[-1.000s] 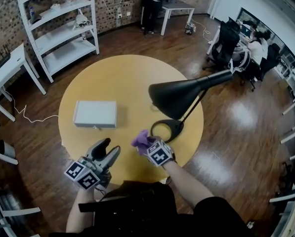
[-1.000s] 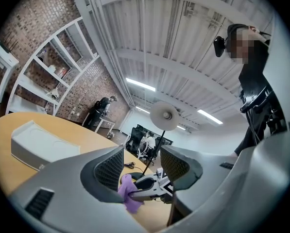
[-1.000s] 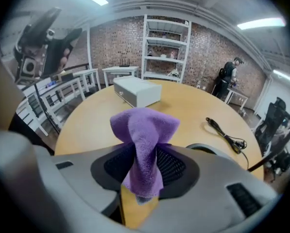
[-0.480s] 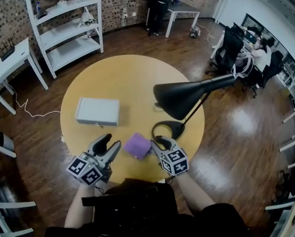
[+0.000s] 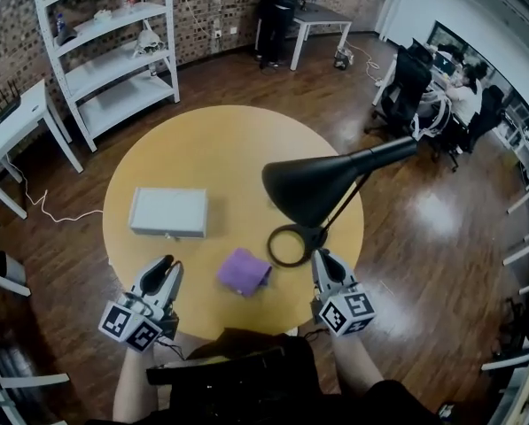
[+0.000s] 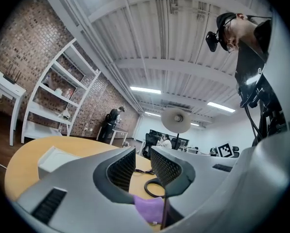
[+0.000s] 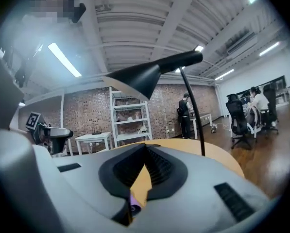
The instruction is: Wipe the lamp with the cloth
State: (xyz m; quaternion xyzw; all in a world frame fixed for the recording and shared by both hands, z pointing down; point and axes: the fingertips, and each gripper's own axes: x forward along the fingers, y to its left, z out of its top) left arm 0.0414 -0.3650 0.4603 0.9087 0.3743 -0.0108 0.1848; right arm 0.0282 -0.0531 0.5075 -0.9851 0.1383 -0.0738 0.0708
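Observation:
The black desk lamp point(image 5: 310, 184) stands on the round yellow table point(image 5: 202, 140), its ring base point(image 5: 289, 244) near the front right edge. A purple cloth point(image 5: 244, 271) lies loose on the table just left of the base, and no gripper touches it. My left gripper point(image 5: 163, 267) hovers at the near left edge; its jaws have just closed with nothing between them. My right gripper point(image 5: 322, 258) hangs right of the base, jaws also just closed and empty. The left gripper view shows its jaws point(image 6: 143, 152) with the cloth point(image 6: 152, 208) beyond. In the right gripper view the jaws point(image 7: 145, 147) meet under the lamp's shade point(image 7: 140, 79).
A flat white box point(image 5: 168, 212) lies on the table's left side. A white shelf unit point(image 5: 113, 51) stands behind at the back left, a white desk point(image 5: 7, 122) at the far left. Office chairs and seated people point(image 5: 441, 91) are at the back right.
The right gripper let go of the purple cloth, which now lies on the table, and drew back to the right. Both grippers' jaws closed. The left gripper pulled back towards the near edge.

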